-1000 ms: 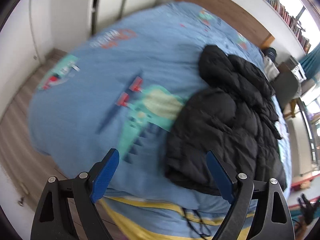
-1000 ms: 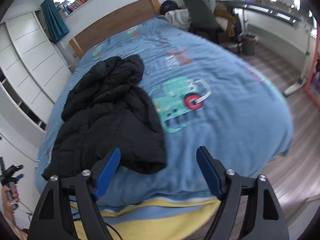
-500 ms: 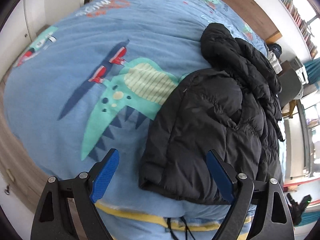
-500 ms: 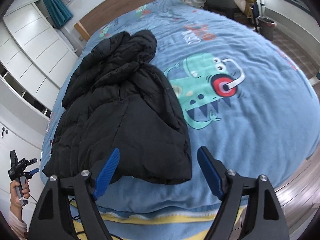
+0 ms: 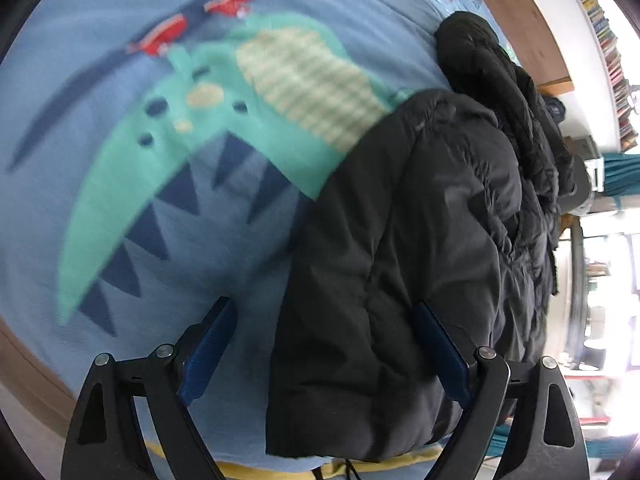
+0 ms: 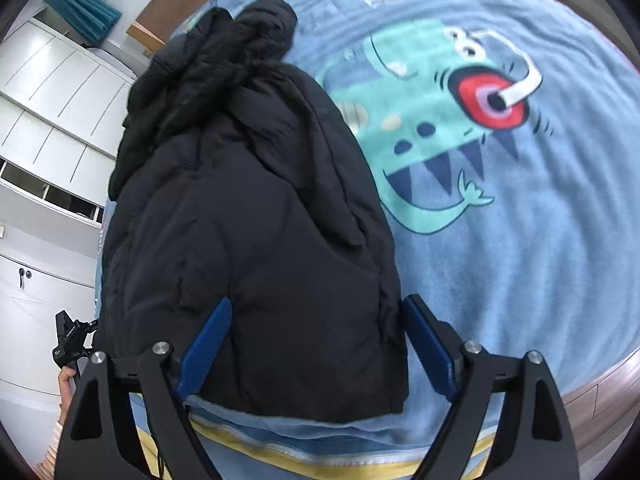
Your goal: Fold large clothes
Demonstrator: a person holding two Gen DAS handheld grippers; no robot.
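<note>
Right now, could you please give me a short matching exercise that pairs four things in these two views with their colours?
Things:
1. puffer jacket
2. bedspread
3. gripper pads
4. curtain

Colours:
A. teal
B. black
C. light blue with a green monster print
D. dark blue

Pairs: 1-B, 2-C, 3-D, 4-A
</note>
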